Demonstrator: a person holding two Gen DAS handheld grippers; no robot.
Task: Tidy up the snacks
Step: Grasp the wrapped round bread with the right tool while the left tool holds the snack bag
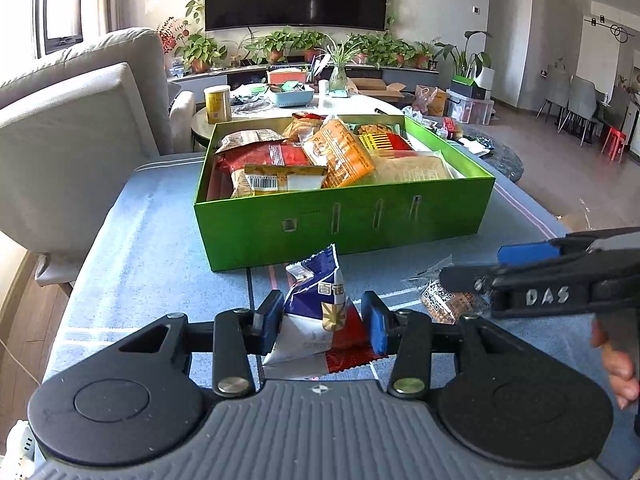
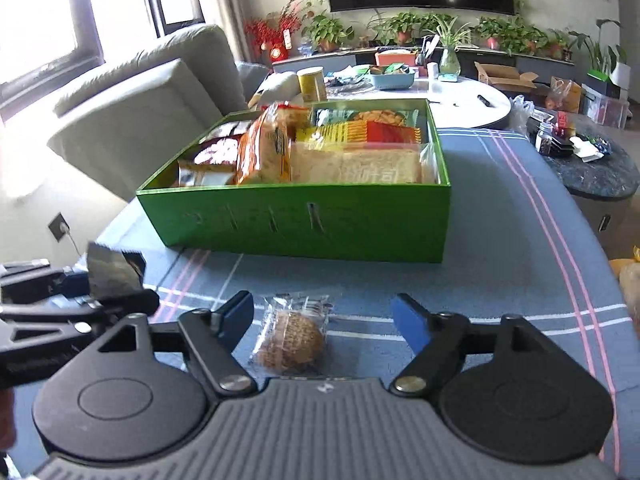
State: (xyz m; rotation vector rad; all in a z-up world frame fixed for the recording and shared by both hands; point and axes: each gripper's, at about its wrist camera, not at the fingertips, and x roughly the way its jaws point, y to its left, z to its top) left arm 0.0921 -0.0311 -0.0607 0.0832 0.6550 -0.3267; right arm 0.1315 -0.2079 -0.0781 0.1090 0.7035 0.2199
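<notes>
A green box [image 1: 352,220] full of snack packs stands on the blue striped tablecloth; it also shows in the right wrist view [image 2: 304,220]. My left gripper [image 1: 325,318] is shut on a blue, white and red snack bag [image 1: 320,312], near the table in front of the box. My right gripper [image 2: 322,320] is open around a clear-wrapped round brown biscuit [image 2: 290,340] lying on the cloth; its pads do not touch it. The same biscuit [image 1: 444,300] and the right gripper [image 1: 480,276] show at right in the left wrist view.
A grey sofa [image 1: 72,140] stands left of the table. Behind the box is a round white table [image 2: 464,100] with a yellow can [image 1: 218,104] and a blue basket. A dark round side table [image 2: 592,168] is at right.
</notes>
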